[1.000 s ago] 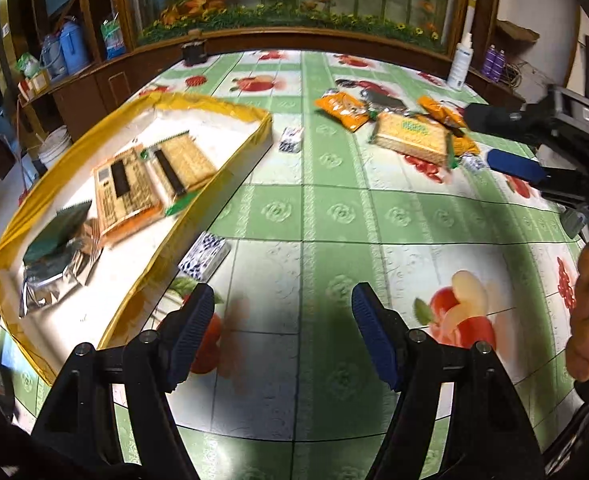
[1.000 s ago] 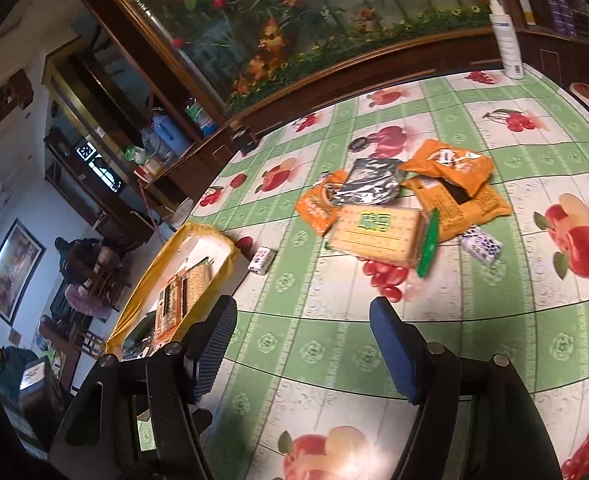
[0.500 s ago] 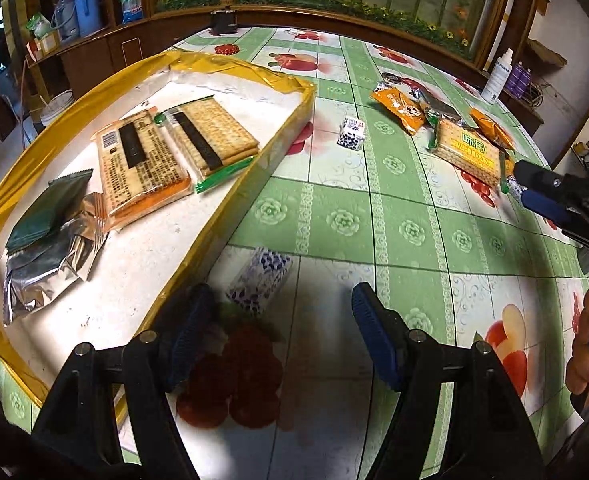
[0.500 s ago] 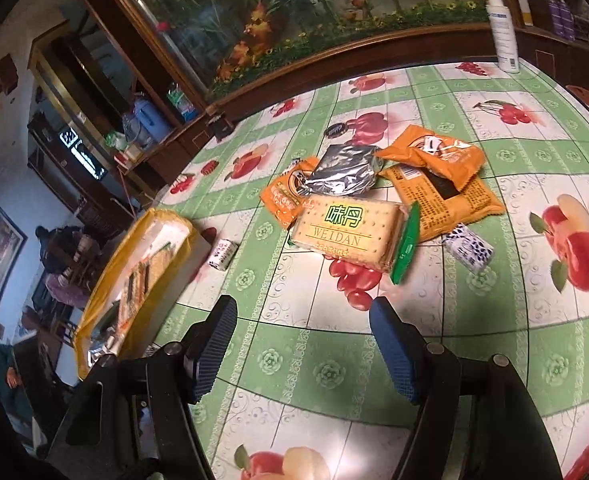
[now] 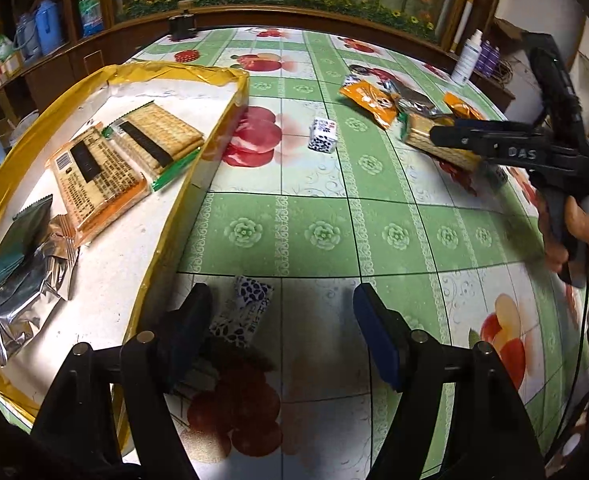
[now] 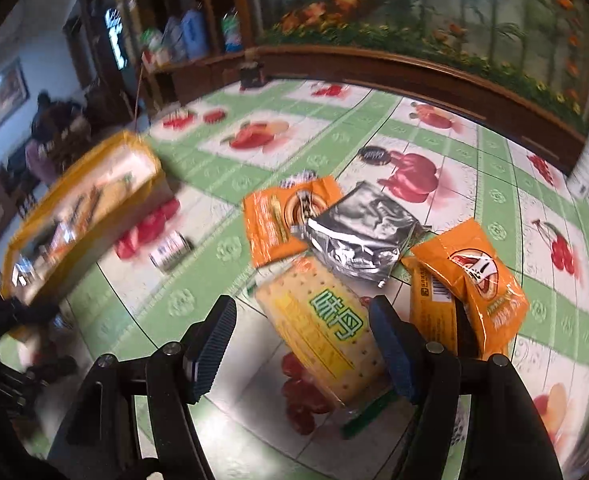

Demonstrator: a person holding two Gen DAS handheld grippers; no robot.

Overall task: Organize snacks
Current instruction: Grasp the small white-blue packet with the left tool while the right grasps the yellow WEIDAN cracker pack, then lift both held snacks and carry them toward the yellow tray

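Both views are fisheye, bowing straight lines and darkening to black at the corners. The left wrist view is sharp and evenly lit, with a dark shadow on the desk under the left gripper and glare on the silver packets. The right wrist view is motion-blurred, worst at the yellow-rimmed tray on the left.

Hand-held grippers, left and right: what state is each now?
Left hand-held gripper: open, holding nothing.
Right hand-held gripper: open, holding nothing.
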